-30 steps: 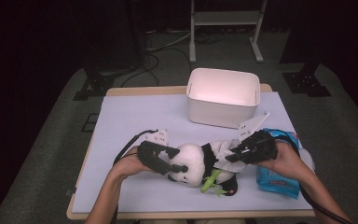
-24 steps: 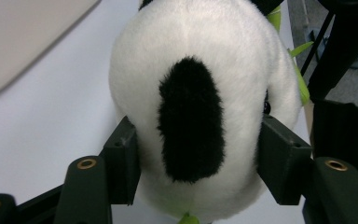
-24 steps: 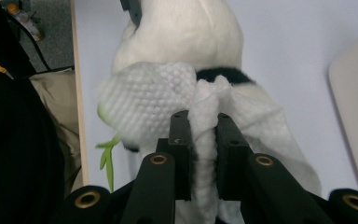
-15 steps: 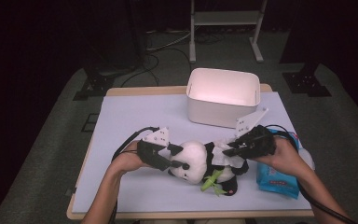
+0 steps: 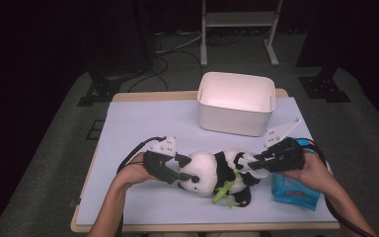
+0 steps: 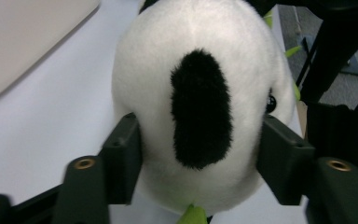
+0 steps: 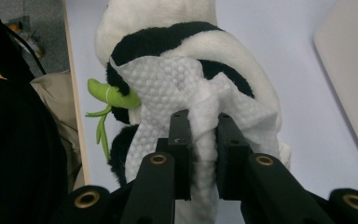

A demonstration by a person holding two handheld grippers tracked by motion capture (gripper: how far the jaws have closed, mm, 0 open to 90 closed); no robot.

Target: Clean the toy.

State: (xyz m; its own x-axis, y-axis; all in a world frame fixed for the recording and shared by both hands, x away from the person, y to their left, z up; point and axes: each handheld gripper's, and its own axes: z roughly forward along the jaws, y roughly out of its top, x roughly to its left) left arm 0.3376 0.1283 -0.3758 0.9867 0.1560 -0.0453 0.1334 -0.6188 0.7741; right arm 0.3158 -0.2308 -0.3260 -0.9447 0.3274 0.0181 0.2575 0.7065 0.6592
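Observation:
A black-and-white panda plush lies on its side on the pale table mat, with a green bamboo sprig at its front. My left gripper grips its head from the left. In the left gripper view the jaws press both sides of the head and have just been opening a little. My right gripper is shut on a bunched white wipe. In the right gripper view the gripper holds the wipe spread over the panda's back.
A white empty bin stands behind the panda at the back of the mat. A blue wipe pack lies under my right hand near the front right edge. The mat's left half is bare.
The right gripper rose a little with the wipe on the panda's body, then slid back down and to the right. The left gripper and the panda's head stayed put.

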